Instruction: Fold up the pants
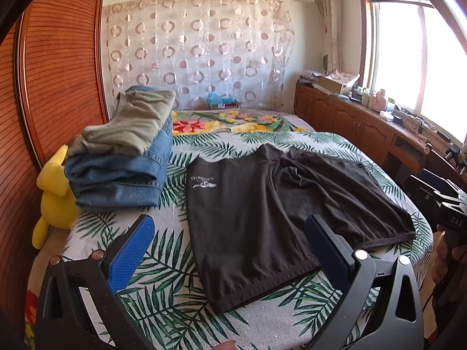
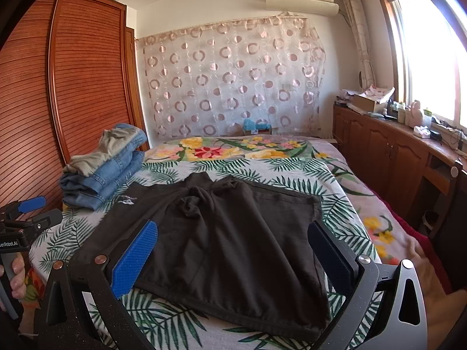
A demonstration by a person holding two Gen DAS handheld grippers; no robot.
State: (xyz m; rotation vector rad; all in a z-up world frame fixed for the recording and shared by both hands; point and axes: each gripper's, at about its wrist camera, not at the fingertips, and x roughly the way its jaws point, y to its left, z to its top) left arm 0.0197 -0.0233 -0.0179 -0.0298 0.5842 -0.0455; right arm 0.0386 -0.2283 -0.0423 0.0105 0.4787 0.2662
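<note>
The dark shorts (image 2: 227, 242) lie spread near the bed's (image 2: 335, 175) front edge; left tongs (image 1: 230, 233) and right tongs (image 2: 233, 242) hover released, grasping nothing.

We see matt dark cloth shorts (image 2: 230, 242) on a printed cloth sheet (image 1: 163, 265). Our gripper pads (image 1: 131, 252) are blue textured rubber in matt black plastic frames. Jeans (image 1: 116, 178) are denim. The wardrobe (image 1: 58, 58) is glossy ribbed wood.
</note>
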